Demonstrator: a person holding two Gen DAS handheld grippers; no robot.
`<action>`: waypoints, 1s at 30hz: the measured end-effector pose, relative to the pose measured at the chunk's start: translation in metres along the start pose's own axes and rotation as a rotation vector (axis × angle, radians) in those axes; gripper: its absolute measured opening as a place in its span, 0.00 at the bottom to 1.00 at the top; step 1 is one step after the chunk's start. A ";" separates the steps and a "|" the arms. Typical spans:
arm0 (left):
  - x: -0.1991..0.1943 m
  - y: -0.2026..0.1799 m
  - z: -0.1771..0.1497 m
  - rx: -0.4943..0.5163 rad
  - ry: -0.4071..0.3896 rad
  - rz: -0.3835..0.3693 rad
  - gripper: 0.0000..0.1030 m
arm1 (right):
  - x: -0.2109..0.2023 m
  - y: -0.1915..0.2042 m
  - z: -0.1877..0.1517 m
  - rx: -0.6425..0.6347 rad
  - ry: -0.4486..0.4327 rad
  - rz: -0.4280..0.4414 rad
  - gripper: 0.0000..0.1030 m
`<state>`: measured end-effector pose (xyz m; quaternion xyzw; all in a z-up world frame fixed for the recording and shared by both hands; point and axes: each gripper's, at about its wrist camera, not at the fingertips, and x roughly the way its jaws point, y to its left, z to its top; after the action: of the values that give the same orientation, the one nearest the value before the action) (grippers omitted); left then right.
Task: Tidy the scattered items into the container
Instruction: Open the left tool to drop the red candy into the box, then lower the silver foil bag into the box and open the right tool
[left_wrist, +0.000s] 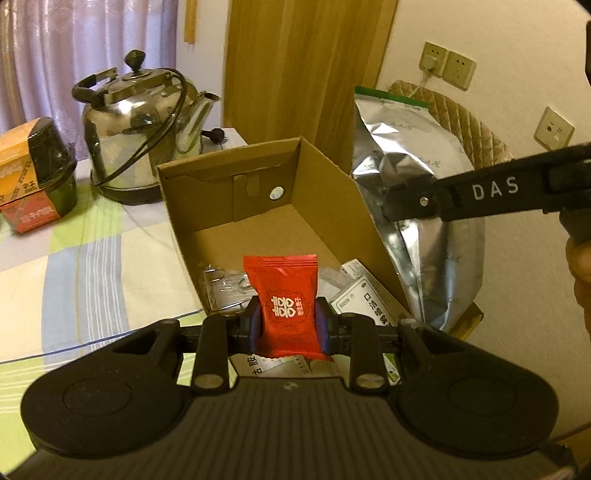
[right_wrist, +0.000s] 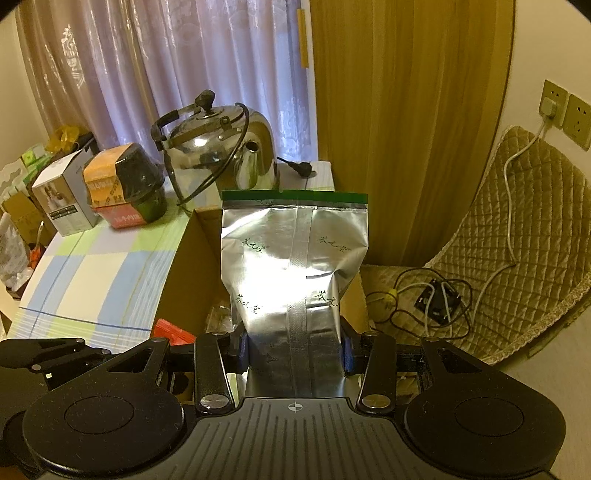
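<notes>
Over carton (left_wrist: 325, 192) (open-topped): upright pouch (right_wrist: 295, 258)

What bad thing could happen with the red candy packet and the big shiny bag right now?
The silver bag, gripped only near its bottom by the right gripper, stands tall and might flop or slip.
It looks big beside the cardboard box, so it could catch the wall and tip it.
The left gripper might drop the red packet outside.

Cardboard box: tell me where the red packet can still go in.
The far half of the cardboard box floor is bare, bordered by the back wall and the wall beside the silver bag. The near end is crowded: clear wrappers and medicine boxes lie under the red packet.
</notes>
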<state>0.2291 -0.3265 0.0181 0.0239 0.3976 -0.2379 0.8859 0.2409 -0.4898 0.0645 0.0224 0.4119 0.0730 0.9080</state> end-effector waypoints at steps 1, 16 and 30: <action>-0.001 0.000 0.000 0.002 -0.006 0.009 0.30 | 0.000 0.000 0.000 0.000 0.000 0.000 0.45; -0.008 0.007 -0.003 -0.010 -0.016 0.018 0.36 | -0.003 0.005 0.004 -0.007 0.007 -0.002 0.45; -0.017 0.013 0.000 -0.012 -0.038 0.019 0.36 | -0.001 0.012 0.010 -0.027 0.005 -0.007 0.45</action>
<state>0.2253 -0.3081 0.0285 0.0177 0.3819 -0.2275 0.8956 0.2462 -0.4775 0.0730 0.0088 0.4131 0.0755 0.9075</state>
